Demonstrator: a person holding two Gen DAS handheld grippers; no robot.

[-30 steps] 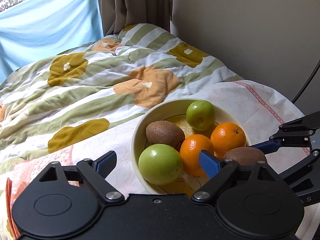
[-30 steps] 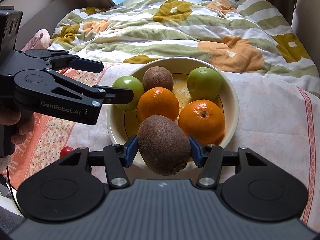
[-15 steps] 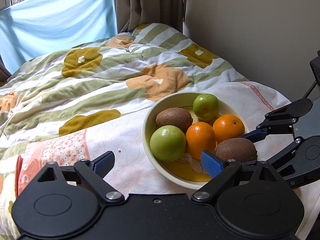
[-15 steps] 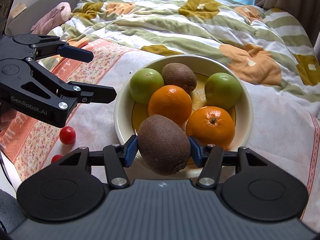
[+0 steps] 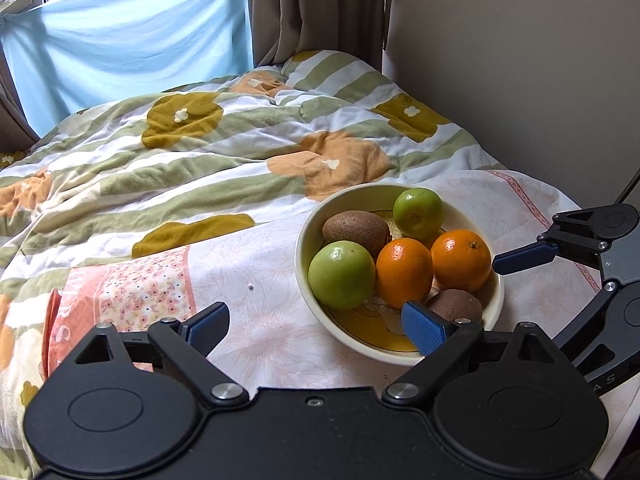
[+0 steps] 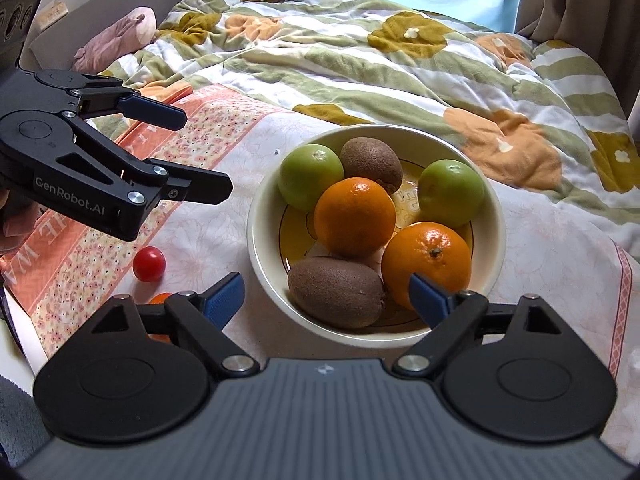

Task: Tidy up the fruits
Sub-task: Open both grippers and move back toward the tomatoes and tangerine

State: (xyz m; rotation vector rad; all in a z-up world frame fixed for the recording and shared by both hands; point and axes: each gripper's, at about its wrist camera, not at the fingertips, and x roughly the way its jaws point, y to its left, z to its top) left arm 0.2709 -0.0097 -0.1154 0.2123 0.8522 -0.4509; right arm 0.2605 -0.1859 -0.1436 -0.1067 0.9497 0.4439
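A cream bowl (image 6: 260,216) on the bed holds two green apples (image 6: 310,176), two oranges (image 6: 354,216) and two kiwis. The near kiwi (image 6: 336,298) lies inside the front rim. My right gripper (image 6: 326,296) hovers over that rim with its jaws opening wide, and its pads stand clear of the kiwi on both sides. My left gripper (image 5: 316,324) is open with nothing in it, above the cloth left of the bowl (image 5: 304,236). A red cherry tomato (image 6: 149,264) lies on the cloth below the left gripper (image 6: 196,154).
A small orange fruit (image 6: 160,299) shows partly behind my right gripper's left finger. A flowered quilt (image 5: 240,152) is bunched behind the bowl. A wall (image 5: 520,60) and curtain close the right side. A pink plush toy (image 6: 116,36) lies at the far left.
The right gripper's jaws spread apart and let go of the kiwi, which now lies in the bowl. The left gripper drew back to the left, away from the bowl.
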